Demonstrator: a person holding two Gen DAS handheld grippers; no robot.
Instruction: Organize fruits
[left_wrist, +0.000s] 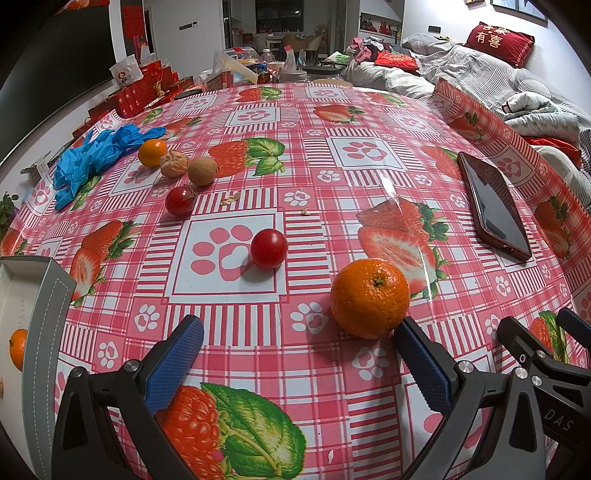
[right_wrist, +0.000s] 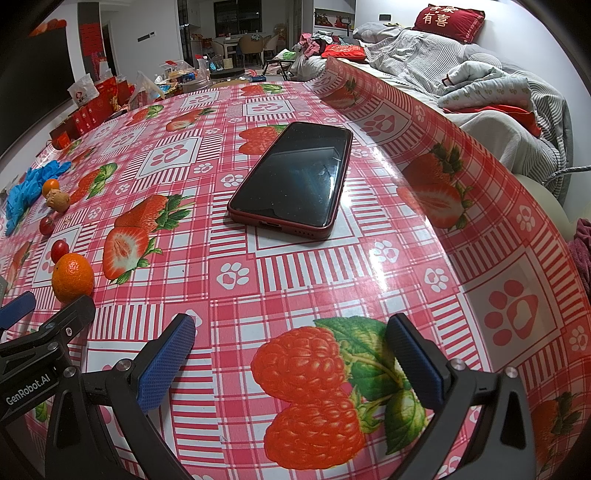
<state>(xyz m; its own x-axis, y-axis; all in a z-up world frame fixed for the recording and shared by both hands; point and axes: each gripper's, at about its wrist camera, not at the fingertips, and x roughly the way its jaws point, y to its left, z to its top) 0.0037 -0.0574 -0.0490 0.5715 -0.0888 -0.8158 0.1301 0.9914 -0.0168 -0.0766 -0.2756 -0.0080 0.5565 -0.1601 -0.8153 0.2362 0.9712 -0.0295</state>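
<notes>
Far left there's a box (left_wrist: 40, 295) with a small orange (left_wrist: 17, 349) in it, then two cherry tomatoes (left_wrist: 269, 248) on the strawberry tablecloth (left_wrist: 295, 166). The left gripper (left_wrist: 299, 354) is spread wide, empty, the big orange (left_wrist: 369, 297) touching its right fingertip, stem end facing up. Right gripper (right_wrist: 291, 354) is wide open too, nothing in it, with a phone (right_wrist: 295, 177) lying lengthwise ahead of it.

glossy plastic cloth (right_wrist: 295, 280) on the surface; dimpled orange (left_wrist: 369, 297); smooth shiny tomato (left_wrist: 269, 248); glassy phone (right_wrist: 295, 181)

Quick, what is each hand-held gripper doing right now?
Left hand-held gripper: open, holding nothing.
Right hand-held gripper: open, holding nothing.
</notes>
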